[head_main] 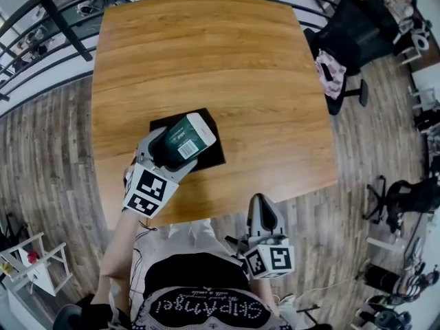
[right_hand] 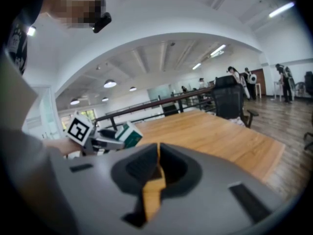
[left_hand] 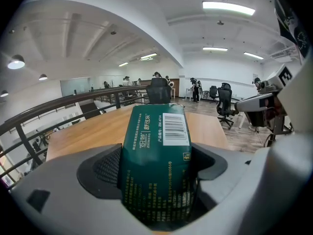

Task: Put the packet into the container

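A dark green packet [head_main: 187, 137] with a white barcode label is clamped in my left gripper [head_main: 170, 151], which is shut on it and holds it tilted up above the black container [head_main: 212, 155] near the table's front edge. Between the left gripper view's jaws the packet [left_hand: 159, 160] fills the gap, with its top end pointing away. My right gripper [head_main: 263, 215] hangs off the table's front edge, jaws shut with nothing in them [right_hand: 157, 156]. The right gripper view also shows the packet [right_hand: 128, 134] to its left.
The wooden table [head_main: 206, 53] stretches away beyond the container. A black office chair [head_main: 350, 36] with pink cloth stands at the table's right side. A dark railing [head_main: 48, 19] runs behind the table on the left. White shelving [head_main: 34, 260] stands on the floor at lower left.
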